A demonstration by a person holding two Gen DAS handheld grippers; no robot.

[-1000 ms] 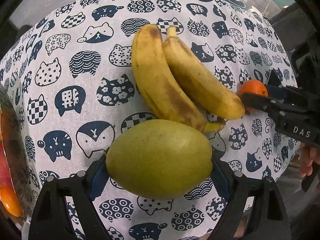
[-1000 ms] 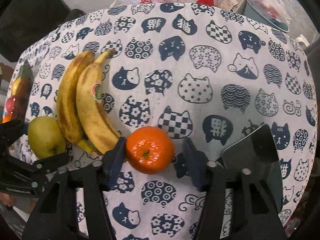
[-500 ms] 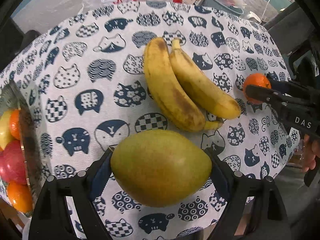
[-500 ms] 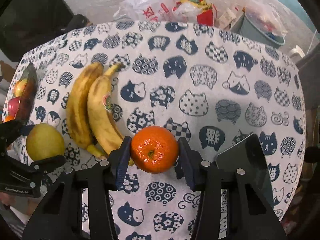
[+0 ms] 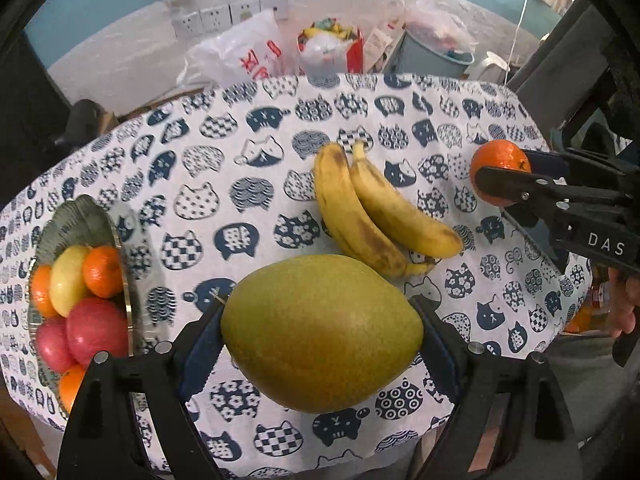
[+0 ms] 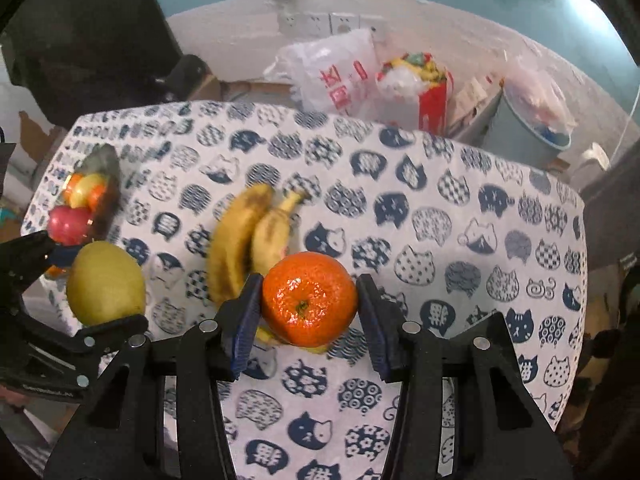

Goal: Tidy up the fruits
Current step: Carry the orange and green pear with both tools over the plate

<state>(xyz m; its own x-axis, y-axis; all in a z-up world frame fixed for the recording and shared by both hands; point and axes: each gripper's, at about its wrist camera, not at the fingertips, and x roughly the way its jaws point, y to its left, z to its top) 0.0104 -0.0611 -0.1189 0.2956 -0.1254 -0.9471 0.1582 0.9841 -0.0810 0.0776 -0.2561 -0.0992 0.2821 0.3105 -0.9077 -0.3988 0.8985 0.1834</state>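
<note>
My left gripper (image 5: 320,334) clamps the pear (image 5: 322,334), my right gripper (image 6: 308,308) the tangerine (image 6: 309,299); the fruit bowl (image 5: 86,216) sits at the left edge of the left wrist frame, nearer my left.

The cat-print tablecloth (image 5: 248,184) lay bare across its middle and far edge, leaving wide passage there. Two spotted yellow bananas (image 5: 372,216) lay toward the near edge, blocking the way between the two grippers. At the left edge a ribbed grey bowl (image 5: 76,216) already heaped with apples and oranges (image 5: 84,300) left little room inside. The right edge stood open.
</note>
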